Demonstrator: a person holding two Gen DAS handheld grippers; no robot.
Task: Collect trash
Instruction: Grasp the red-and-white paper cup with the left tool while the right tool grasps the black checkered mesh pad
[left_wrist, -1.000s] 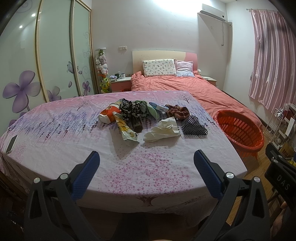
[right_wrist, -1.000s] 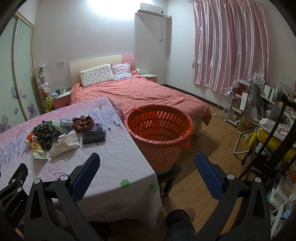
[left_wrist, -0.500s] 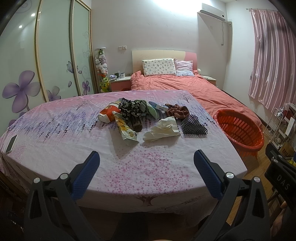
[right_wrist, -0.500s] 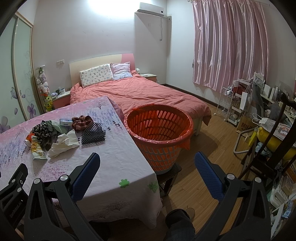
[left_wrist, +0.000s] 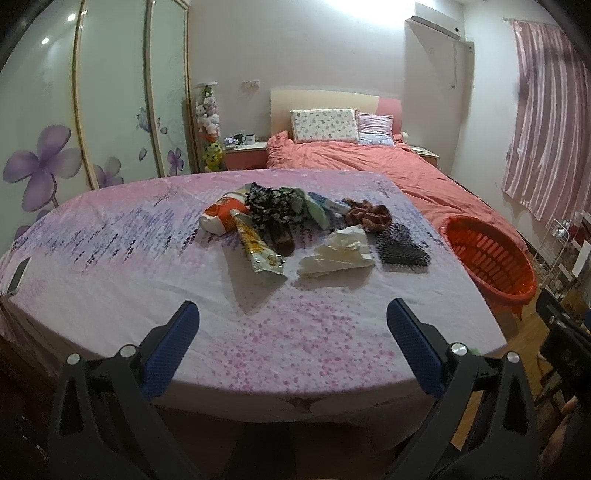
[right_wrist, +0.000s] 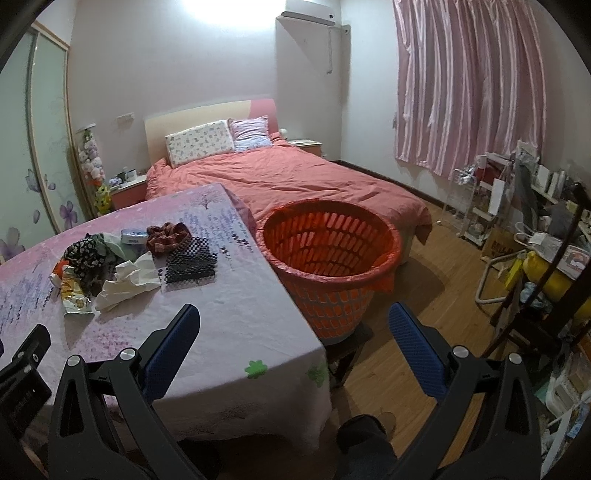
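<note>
Left wrist view: the left gripper (left_wrist: 291, 321) hangs over the near edge of the table (left_wrist: 110, 258), jaws wide apart and holding nothing. The trash lies in one heap in the middle of the cloth, well ahead of the fingers: a snack wrapper (left_wrist: 258, 245), a white tissue (left_wrist: 338, 251), an orange bag (left_wrist: 221, 216), a black mesh piece (left_wrist: 402, 247) and some dark cloths (left_wrist: 273, 206). The basket (left_wrist: 487, 254) stands past the right edge of the table. Compared with one second ago, the heap sits a little higher in this view; nothing in it has moved.

Right wrist view: the right gripper (right_wrist: 293, 321) is also wide open and empty, over the table corner. The basket (right_wrist: 332, 254) is just beside the table, and the heap (right_wrist: 129, 258) lies to the left. This view is nearly the same as before.
</note>
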